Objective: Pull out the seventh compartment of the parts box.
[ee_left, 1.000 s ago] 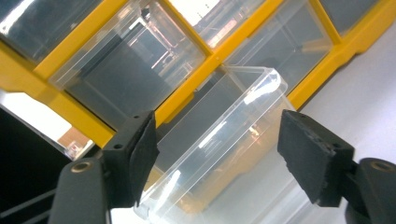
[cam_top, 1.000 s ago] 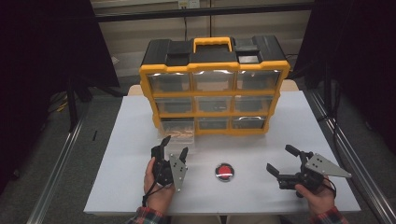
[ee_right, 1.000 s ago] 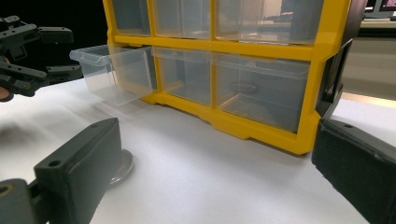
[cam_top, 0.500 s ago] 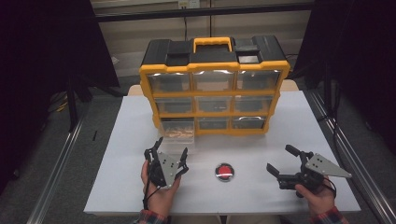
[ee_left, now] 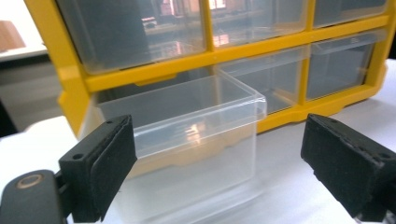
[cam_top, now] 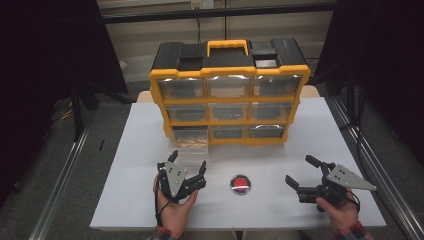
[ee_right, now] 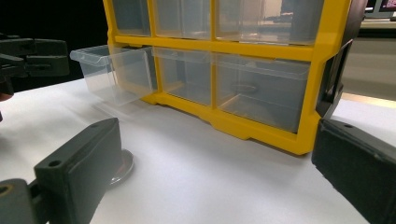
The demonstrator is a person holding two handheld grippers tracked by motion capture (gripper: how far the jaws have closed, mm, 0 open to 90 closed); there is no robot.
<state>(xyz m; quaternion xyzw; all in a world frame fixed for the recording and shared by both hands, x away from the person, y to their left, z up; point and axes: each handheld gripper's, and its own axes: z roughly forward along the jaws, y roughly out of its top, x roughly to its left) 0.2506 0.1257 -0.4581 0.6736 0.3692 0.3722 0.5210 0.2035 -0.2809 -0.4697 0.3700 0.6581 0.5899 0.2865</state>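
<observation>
Standing at the far middle of the white table [cam_top: 125, 150], the yellow drawer cabinet [cam_top: 230, 107] faces the person, so every clear drawer front can be reached from the near edge. Its bottom-left drawer [cam_top: 191, 141] is pulled partway out toward the near side and looks empty in the left gripper view; the others sit flush. A small round red button [cam_top: 240, 184] lies on the table near the middle, between the two hands and apart from both.

Near left, the left gripper [cam_top: 187, 170] points at the pulled-out drawer from just in front of it. Its jaws have just been opening and now stand wide apart with nothing between the pads, the drawer lying a little beyond them; that reads as the gripper lined up on the drawer front, either to push it shut or to take hold of it. Near right, the right gripper [cam_top: 302, 172] rests well away from the cabinet, jaws also spread and empty, seemingly waiting.
</observation>
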